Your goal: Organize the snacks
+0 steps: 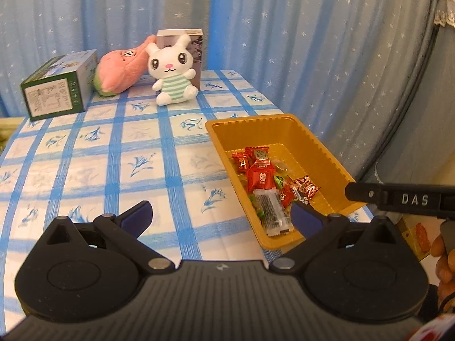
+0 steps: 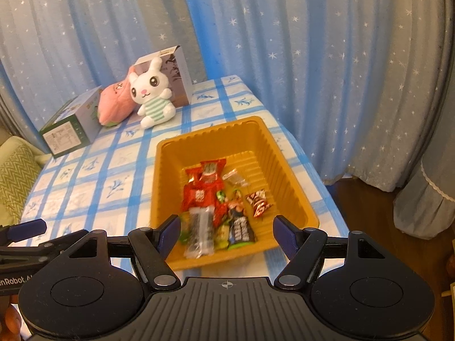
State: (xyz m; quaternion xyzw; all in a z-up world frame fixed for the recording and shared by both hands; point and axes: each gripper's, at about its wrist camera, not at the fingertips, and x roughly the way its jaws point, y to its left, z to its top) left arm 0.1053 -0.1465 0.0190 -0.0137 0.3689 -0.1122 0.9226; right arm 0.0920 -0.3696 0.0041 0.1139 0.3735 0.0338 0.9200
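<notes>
Both grippers stood with jaws spread wide and nothing between them. From the left wrist camera, the left gripper (image 1: 224,213) hovered over the blue-checked tablecloth (image 1: 113,153), its right finger overlapping the near corner of the gold tray (image 1: 298,136). From the right wrist camera, the right gripper (image 2: 227,233) sat directly over the near end of the same gold tray (image 2: 167,170), one finger on each side of the snack pile.

All visible snacks (image 2: 219,204) lay inside the tray, bunched toward its near end: red wrappers with white characters, a clear packet with a dark bar (image 2: 200,233), green-edged sweets and a brown-and-white twist-wrapped sweet (image 2: 258,201). The characters were too small to read.

Legible writing was limited to tool markings. The left view showed the right gripper's arm (image 1: 403,199) entering from the right edge, stamped "DAS". The right view showed the left gripper's body (image 2: 17,255) at the left edge with the partial text "enRobot.A".

At the far end of the table stood a white rabbit plush (image 1: 173,71) in a green-striped shirt, a pink plush (image 1: 122,68), a green-and-white carton (image 1: 57,85) lying on its side with an unreadable printed panel, and an upright dark box (image 1: 196,54).

Only the right view showed the dark wrapper (image 2: 241,230) at the tray's near wall, the green zigzag cushion (image 2: 14,176) at left, and the wood floor (image 2: 369,213) at right. Only the left view showed fingers of a hand (image 1: 443,258) at the right edge.
</notes>
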